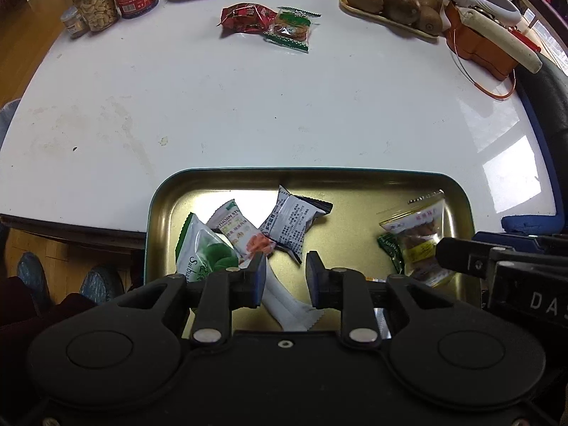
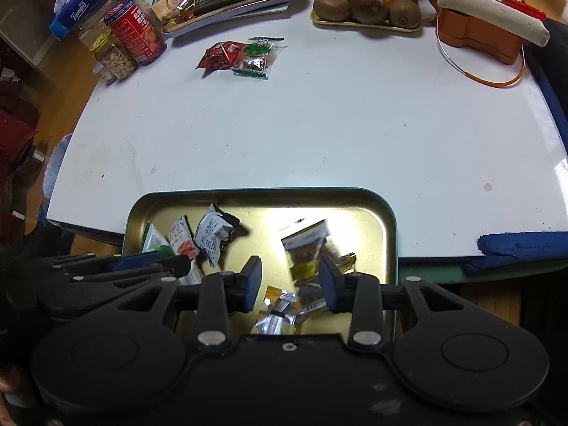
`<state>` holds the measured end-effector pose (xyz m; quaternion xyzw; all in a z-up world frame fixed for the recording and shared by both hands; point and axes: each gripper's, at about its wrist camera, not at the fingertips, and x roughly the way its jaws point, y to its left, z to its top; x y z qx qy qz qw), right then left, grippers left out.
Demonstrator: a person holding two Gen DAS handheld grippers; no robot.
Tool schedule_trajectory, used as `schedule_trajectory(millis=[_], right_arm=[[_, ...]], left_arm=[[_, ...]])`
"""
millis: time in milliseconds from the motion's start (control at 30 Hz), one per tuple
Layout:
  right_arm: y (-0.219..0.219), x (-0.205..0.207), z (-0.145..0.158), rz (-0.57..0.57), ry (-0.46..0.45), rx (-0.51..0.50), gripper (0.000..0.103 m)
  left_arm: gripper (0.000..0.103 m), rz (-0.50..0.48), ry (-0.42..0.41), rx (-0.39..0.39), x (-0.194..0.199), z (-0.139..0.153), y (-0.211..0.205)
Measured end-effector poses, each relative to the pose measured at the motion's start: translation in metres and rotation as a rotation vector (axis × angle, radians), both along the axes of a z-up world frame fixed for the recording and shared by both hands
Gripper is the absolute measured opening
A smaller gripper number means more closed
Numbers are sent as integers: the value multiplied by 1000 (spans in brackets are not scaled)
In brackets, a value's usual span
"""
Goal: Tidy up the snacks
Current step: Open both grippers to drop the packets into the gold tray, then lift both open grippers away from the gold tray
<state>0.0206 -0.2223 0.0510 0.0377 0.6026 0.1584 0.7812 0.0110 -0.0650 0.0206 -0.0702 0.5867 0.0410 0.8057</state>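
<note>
Left wrist view shows our left gripper (image 1: pixel 285 266) parted over the gold tray (image 1: pixel 159 191), gripping nothing, its body hiding the white packet's (image 1: pixel 284 298) end (right gripper (image 2: pixel 289 271) likewise apart, a blurred clear packet (image 2: pixel 307 245) beyond its fingertips)

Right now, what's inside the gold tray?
The gold tray holds a green packet, an orange-print packet, a black-and-white packet, a clear nut packet and a white packet. The tools hide its near part.
</note>
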Motion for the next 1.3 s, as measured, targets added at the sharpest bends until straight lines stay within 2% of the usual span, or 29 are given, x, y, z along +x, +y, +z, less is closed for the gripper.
schedule_trajectory(millis=[100, 267, 433, 533, 667, 767, 833, 900, 967, 1033, 1133, 1300], right_arm=[[2, -1, 1, 12, -5, 1, 39], [2, -2, 8, 9, -63, -20, 39], [9, 9, 19, -16, -156, -92, 38], [10, 21, 48, -74, -287, -103, 38], [17, 37, 97, -149, -526, -111, 38], [21, 47, 129, -214, -645, -19, 39], [27, 48, 147, -237, -710, 88, 42], [37, 46, 159, -225, -762, 174, 45], [51, 39, 161, -197, -796, 231, 46], [63, 29, 158, -160, -828, 260, 46], [84, 11, 153, -83, -896, 244, 46], [111, -17, 145, 28, -1050, 145, 46]], left_arm=[[34, 0, -9, -1, 0, 1, 0], [34, -15, -15, -33, 5, 1, 2], [34, -66, -85, -104, 43, 20, 13], [34, -54, -168, -137, 74, 38, 32], [34, -48, -283, -85, 104, 56, 53], [42, -58, -340, -59, 119, 55, 65], [43, -62, -350, -63, 127, 47, 71], [42, -59, -337, -71, 133, 38, 74], [42, -60, -329, -118, 137, 30, 77], [42, -57, -292, -142, 143, 23, 76], [42, -83, -277, -169, 148, 18, 66], [42, -125, -290, -163, 151, 17, 52]])
